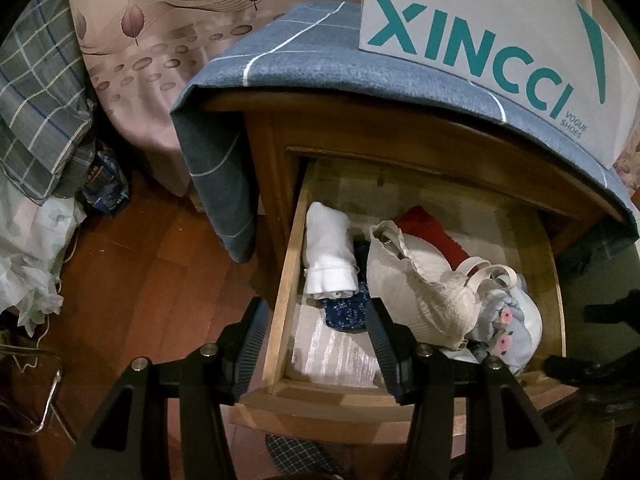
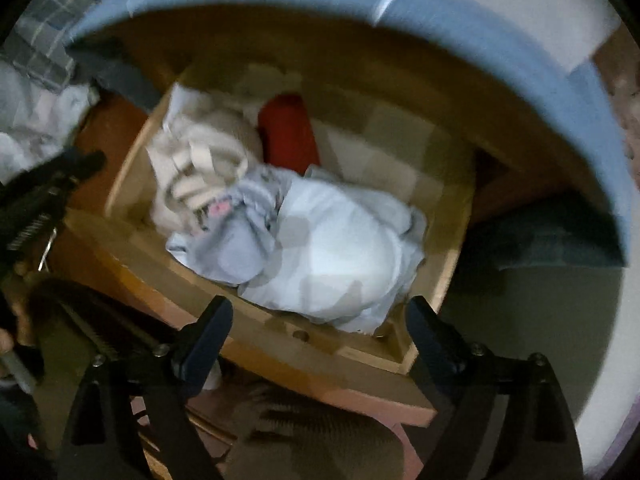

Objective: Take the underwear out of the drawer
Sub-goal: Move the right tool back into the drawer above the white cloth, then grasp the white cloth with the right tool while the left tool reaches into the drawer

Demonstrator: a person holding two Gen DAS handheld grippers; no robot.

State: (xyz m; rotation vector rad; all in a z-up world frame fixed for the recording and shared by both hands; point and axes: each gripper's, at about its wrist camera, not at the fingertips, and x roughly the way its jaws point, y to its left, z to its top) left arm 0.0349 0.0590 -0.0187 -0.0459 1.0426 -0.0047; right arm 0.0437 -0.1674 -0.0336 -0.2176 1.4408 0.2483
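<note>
The wooden drawer (image 1: 288, 280) of a nightstand stands pulled out. In it lie a rolled white garment (image 1: 330, 252), a dark blue patterned piece (image 1: 346, 314), a cream lace bra (image 1: 416, 292), a red cloth (image 1: 432, 232) and pale blue underwear (image 1: 508, 320). My left gripper (image 1: 316, 340) is open and empty, above the drawer's front left corner. In the blurred right wrist view my right gripper (image 2: 320, 332) is open and empty, above the drawer's front edge (image 2: 280, 336), just before the pale blue underwear (image 2: 340, 256). The bra (image 2: 192, 176) and red cloth (image 2: 288, 136) lie behind.
A white XINCCI shoe box (image 1: 492, 48) sits on a blue checked cloth (image 1: 280, 52) covering the nightstand top. A bed with a leaf-patterned sheet (image 1: 160, 40) stands to the left. Bags and cloth (image 1: 36, 240) lie on the wooden floor (image 1: 152, 280).
</note>
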